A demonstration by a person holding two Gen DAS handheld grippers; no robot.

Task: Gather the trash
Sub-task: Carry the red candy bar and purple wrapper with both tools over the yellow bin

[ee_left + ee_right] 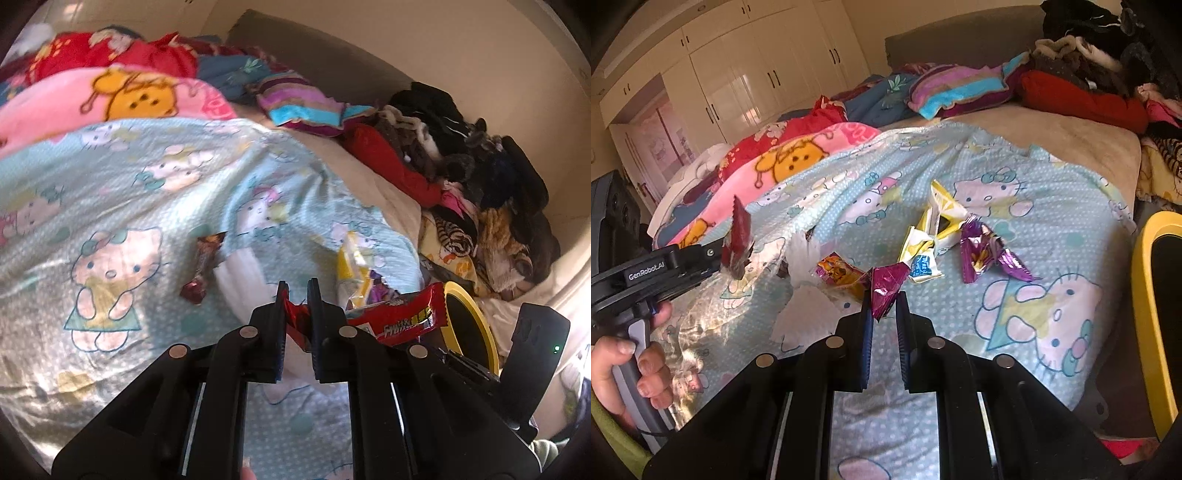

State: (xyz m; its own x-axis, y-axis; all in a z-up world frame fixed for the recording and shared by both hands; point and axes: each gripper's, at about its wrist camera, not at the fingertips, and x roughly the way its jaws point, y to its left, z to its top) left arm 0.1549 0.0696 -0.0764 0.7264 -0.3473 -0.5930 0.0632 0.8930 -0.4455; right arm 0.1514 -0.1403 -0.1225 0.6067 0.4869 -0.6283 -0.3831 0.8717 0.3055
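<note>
A red snack wrapper (295,314) is pinched between the closed jaws of the left gripper (298,291), and a crumpled magenta foil wrapper (884,288) is clamped in the right gripper (882,306), both lifted just clear of the Hello Kitty bedsheet (1015,258). Both grips are best kept firm while the wrappers are carried to the yellow-rimmed bin (1148,295) beside the bed, and released only once over its opening. The yellow wrapper (938,221), purple wrapper (982,251) and white tissue (805,306) lying on the sheet remain to be collected.
</note>
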